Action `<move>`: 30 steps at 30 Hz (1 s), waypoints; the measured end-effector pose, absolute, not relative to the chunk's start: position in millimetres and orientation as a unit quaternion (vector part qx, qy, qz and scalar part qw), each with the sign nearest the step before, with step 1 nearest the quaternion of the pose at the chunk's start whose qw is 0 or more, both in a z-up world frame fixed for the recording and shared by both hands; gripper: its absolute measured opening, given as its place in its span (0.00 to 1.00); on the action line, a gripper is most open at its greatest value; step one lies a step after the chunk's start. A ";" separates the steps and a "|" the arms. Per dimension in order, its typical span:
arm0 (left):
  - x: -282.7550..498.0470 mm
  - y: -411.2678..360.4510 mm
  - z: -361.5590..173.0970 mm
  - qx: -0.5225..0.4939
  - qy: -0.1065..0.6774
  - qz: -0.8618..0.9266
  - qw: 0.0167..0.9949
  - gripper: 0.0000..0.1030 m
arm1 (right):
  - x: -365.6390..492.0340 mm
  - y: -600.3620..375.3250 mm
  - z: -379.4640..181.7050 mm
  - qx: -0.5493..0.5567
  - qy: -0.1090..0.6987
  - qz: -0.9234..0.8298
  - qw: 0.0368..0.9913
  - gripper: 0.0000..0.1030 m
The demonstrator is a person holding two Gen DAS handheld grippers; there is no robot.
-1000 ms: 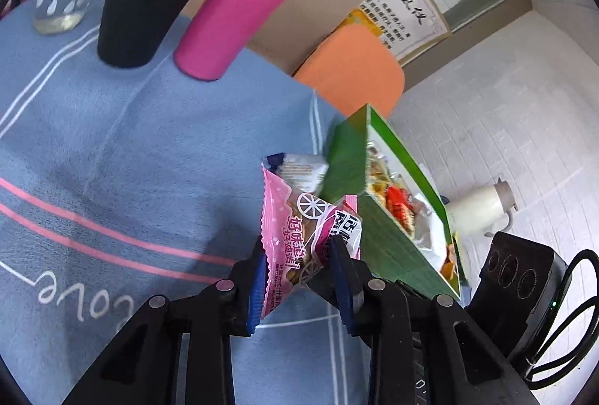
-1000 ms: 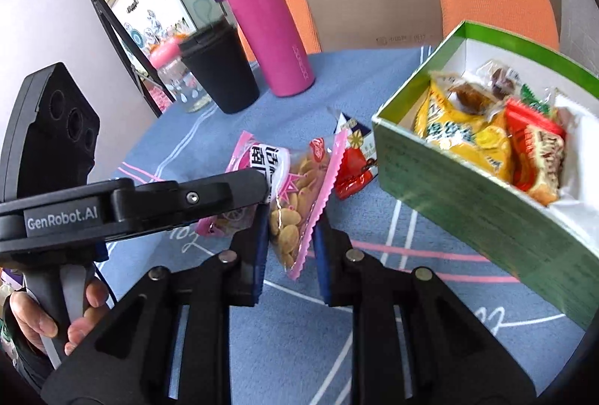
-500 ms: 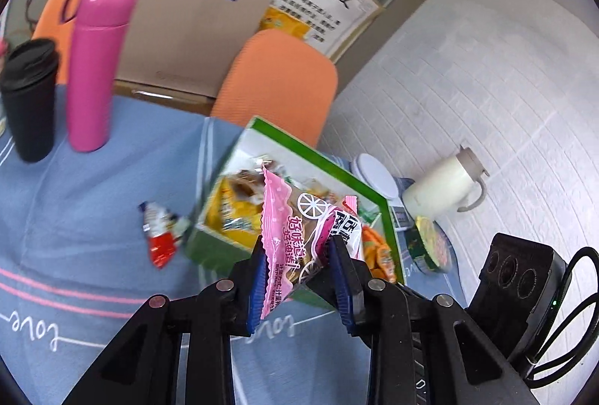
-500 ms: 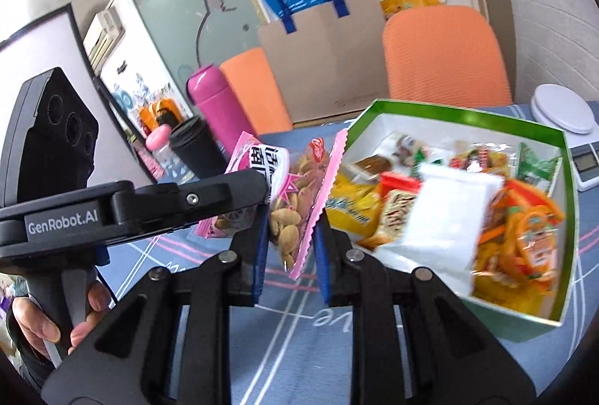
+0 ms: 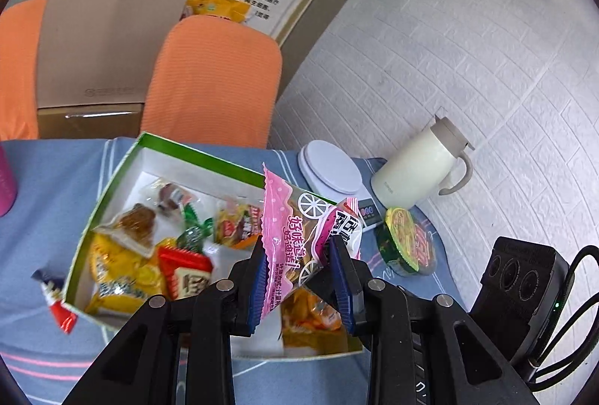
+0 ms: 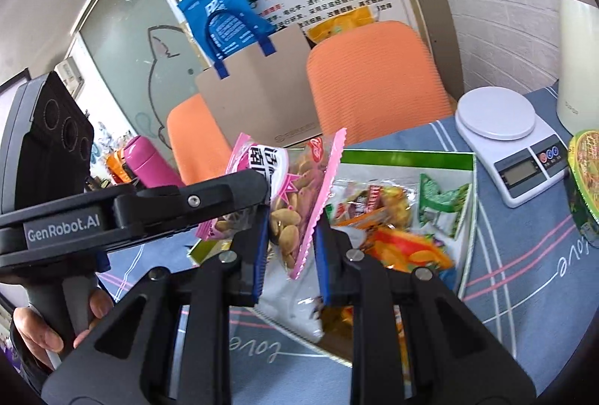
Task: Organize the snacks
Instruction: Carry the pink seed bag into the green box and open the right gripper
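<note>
Pink crinkle-edged plastic nut packet (image 5: 299,240) hangs above the green-rimmed cardboard snack box (image 5: 112,180), gripped from both sides. The left gripper (image 5: 299,283) has its jaws narrowed onto the packet's lower part, blue pads pressing the film. The right gripper (image 6: 290,251) pinches the same packet likewise, jaws nearly closed. Below, the box sits on the blue cloth-covered worktop (image 5: 48,188), full of wrapped sweets; a small red-and-white wrapped snack (image 5: 56,300) lies just outside its left wall.
</note>
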State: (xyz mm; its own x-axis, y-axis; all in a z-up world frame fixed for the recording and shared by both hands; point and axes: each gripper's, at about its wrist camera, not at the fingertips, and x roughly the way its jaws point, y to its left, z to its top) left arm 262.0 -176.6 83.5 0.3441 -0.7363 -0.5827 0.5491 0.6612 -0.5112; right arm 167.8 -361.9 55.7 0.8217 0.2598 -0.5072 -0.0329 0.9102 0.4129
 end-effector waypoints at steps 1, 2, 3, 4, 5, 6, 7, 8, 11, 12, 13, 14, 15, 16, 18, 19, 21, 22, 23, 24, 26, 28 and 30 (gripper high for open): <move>265.6 -182.4 81.5 -0.113 0.418 -0.397 0.809 0.30 | 170.7 -366.5 54.6 0.198 0.290 0.075 0.933 0.24; 268.8 -189.4 81.0 -0.113 0.421 -0.397 0.807 0.30 | 174.1 -371.1 52.9 0.200 0.293 0.071 0.932 0.24; 272.1 -194.6 79.1 -0.113 0.425 -0.398 0.805 0.30 | 177.1 -376.0 51.3 0.200 0.296 0.068 0.931 0.24; 275.8 -199.3 76.3 -0.113 0.430 -0.398 0.803 0.30 | 180.0 -380.0 48.8 0.202 0.299 0.065 0.930 0.24; 277.5 -204.4 73.6 -0.112 0.432 -0.397 0.802 0.30 | 183.8 -384.2 46.7 0.203 0.302 0.063 0.929 0.24; 280.2 -208.9 71.8 -0.109 0.435 -0.396 0.801 0.30 | 186.8 -387.5 44.5 0.204 0.305 0.062 0.928 0.24; 282.4 -212.5 69.5 -0.106 0.438 -0.394 0.801 0.30 | 190.0 -391.2 41.6 0.206 0.309 0.062 0.927 0.24; 284.1 -215.4 66.9 -0.104 0.440 -0.392 0.801 0.30 | 192.5 -394.2 39.1 0.208 0.312 0.062 0.925 0.24; 289.7 -222.7 59.4 -0.103 0.451 -0.387 0.798 0.30 | 196.6 -401.2 30.6 0.211 0.320 0.063 0.921 0.24; 291.7 -224.2 56.8 -0.103 0.455 -0.386 0.796 0.31 | 198.7 -403.0 28.3 0.211 0.323 0.062 0.920 0.24; 293.7 -225.9 54.3 -0.104 0.459 -0.384 0.795 0.31 | 200.8 -404.7 25.9 0.212 0.327 0.062 0.919 0.24; 295.3 -227.8 52.1 -0.101 0.463 -0.378 0.795 0.31 | 202.9 -405.7 23.7 0.211 0.329 0.061 0.918 0.24; 296.6 -229.4 50.2 -0.100 0.466 -0.377 0.795 0.31 | 204.7 -406.5 21.8 0.211 0.332 0.061 0.918 0.24; 297.9 -231.5 48.4 -0.099 0.468 -0.375 0.794 0.31 | 204.2 -407.5 20.1 0.210 0.333 0.060 0.917 0.24; 300.0 -235.1 45.8 -0.096 0.469 -0.373 0.795 0.32 | 206.2 -407.6 18.1 0.203 0.336 0.061 0.918 0.26; 300.4 -235.7 44.8 -0.094 0.472 -0.374 0.793 0.37 | 206.7 -406.6 17.5 0.195 0.337 0.062 0.919 0.27; 300.8 -236.2 42.4 -0.092 0.477 -0.371 0.792 0.63 | 206.0 -403.8 18.3 0.171 0.337 0.057 0.924 0.40; 300.3 -234.6 41.7 -0.094 0.477 -0.364 0.795 0.79 | 205.1 -401.5 19.1 0.157 0.336 0.051 0.927 0.62; 299.3 -231.9 42.1 -0.097 0.471 -0.354 0.802 0.83 | 203.3 -399.2 20.1 0.142 0.331 0.046 0.932 0.77; 297.7 -229.0 42.9 -0.097 0.464 -0.347 0.809 0.84 | 201.0 -396.3 21.5 0.126 0.325 0.043 0.936 0.82; 295.7 -225.2 43.6 -0.090 0.457 -0.344 0.815 0.86 | 198.4 -393.2 21.2 0.107 0.323 0.042 0.940 0.87; 294.5 -221.8 43.5 -0.080 0.457 -0.335 0.820 0.86 | 197.1 -390.9 21.5 0.099 0.325 0.039 0.940 0.88; 293.8 -216.9 43.4 -0.080 0.459 -0.331 0.820 0.86 | 195.6 -390.0 22.0 0.101 0.327 0.039 0.939 0.92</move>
